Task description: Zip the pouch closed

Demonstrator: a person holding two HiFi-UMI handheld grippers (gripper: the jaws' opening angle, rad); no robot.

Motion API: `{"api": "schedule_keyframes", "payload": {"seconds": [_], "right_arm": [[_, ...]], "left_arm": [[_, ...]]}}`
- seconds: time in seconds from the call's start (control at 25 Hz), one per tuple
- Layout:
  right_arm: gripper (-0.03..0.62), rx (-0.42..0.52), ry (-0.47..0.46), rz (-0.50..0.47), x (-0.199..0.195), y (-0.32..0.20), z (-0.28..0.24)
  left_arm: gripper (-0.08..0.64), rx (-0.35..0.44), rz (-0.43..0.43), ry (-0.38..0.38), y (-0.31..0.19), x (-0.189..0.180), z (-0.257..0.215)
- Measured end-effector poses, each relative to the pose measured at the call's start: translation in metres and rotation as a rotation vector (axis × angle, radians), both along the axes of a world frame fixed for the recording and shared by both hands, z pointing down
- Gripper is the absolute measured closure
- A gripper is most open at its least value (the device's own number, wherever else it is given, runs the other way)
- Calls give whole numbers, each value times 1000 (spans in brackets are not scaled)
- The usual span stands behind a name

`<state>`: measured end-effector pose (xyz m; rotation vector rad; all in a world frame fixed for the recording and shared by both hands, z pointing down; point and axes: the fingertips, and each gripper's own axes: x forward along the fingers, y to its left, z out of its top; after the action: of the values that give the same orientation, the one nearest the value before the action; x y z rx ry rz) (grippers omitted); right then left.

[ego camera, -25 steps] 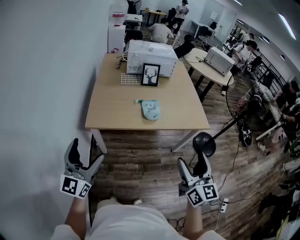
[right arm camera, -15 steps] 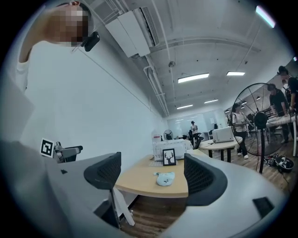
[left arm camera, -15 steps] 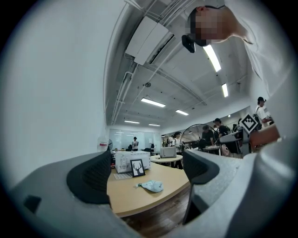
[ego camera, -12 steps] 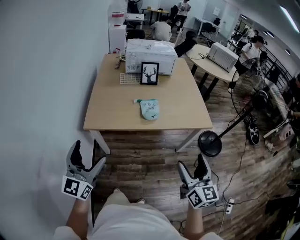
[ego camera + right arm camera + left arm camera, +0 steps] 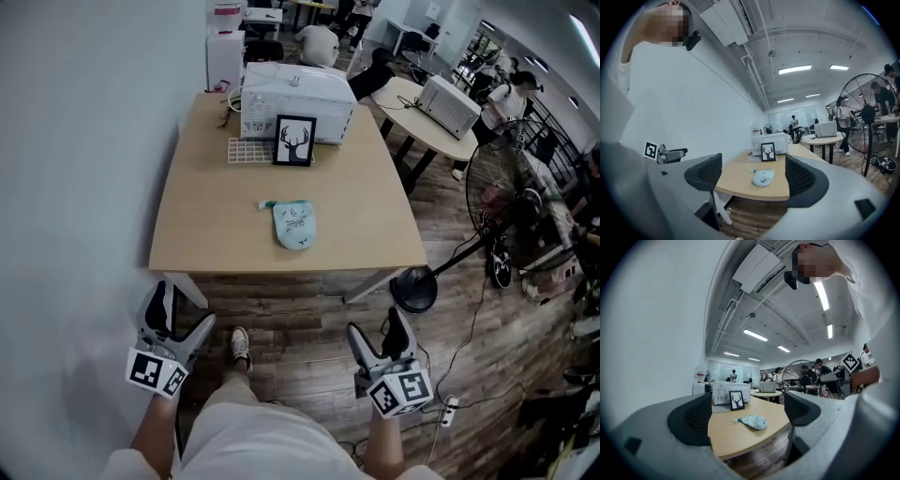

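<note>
Person stands back from the surface [image 5: 206,216], both tools held low over the wood floor, short of its near edge.

Left tool [image 5: 182,311]: jaws spread, nothing between them. Right tool [image 5: 377,326]: the same, spread and empty. Each gripper view frames the far surface in the gap between its own jaws.

Pouch [image 5: 293,225] lies flat near the middle of the surface, a little toward the near edge, alone. It is well apart from both tools, ahead of them and between them. It sits somewhat closer to the right tool's side, so the right looks the nearer arm, though not by much.

Long axis runs roughly away from the person: straight edge at the far end, rounded end nearest. A small tab [image 5: 265,203] sticks out leftward from the far-left corner (likely the zip pull or its end, too small to be sure). If so, the zip line lies crosswise to the approach.

Look of the pouch: pale mint, soft and slumped, faint dark print on top. Open or zipped cannot be told from here.

Behind it, well clear: framed deer picture [image 5: 294,142] and a white appliance [image 5: 298,89].
</note>
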<state>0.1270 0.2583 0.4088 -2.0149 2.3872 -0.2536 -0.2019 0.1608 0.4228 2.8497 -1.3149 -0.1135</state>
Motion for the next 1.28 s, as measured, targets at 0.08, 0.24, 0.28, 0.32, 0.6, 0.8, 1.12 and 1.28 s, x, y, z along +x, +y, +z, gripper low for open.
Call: {"api": "schedule_keyframes", "payload": {"seconds": [0.08, 0.24, 0.28, 0.32, 0.6, 0.8, 1.12, 1.28], "right_arm": [[190, -9, 5, 6, 4, -33, -1], [190, -15, 27, -9, -3, -116, -12], [190, -19, 32, -12, -5, -136, -14], [190, -21, 34, -14, -8, -156, -16], [190, -29, 48, -9, -27, -244, -32], [192, -73, 60, 28, -19, -264, -32], [192, -86, 46, 7, 6, -299, -21], [192, -95, 25, -25, 24, -319, -13]], "left_arm": [[84, 20, 17, -7, -38, 5, -5], [84, 70, 37, -25, -127, 5, -18], [84, 66, 42, -24, -148, 5, -17], [84, 58, 49, -21, -167, 6, -14], [84, -30, 144, -31, -249, 26, 14], [86, -72, 214, -33, -282, 53, 22], [86, -120, 261, -90, -308, 100, 49], [87, -167, 243, -126, -315, 122, 69]]}}
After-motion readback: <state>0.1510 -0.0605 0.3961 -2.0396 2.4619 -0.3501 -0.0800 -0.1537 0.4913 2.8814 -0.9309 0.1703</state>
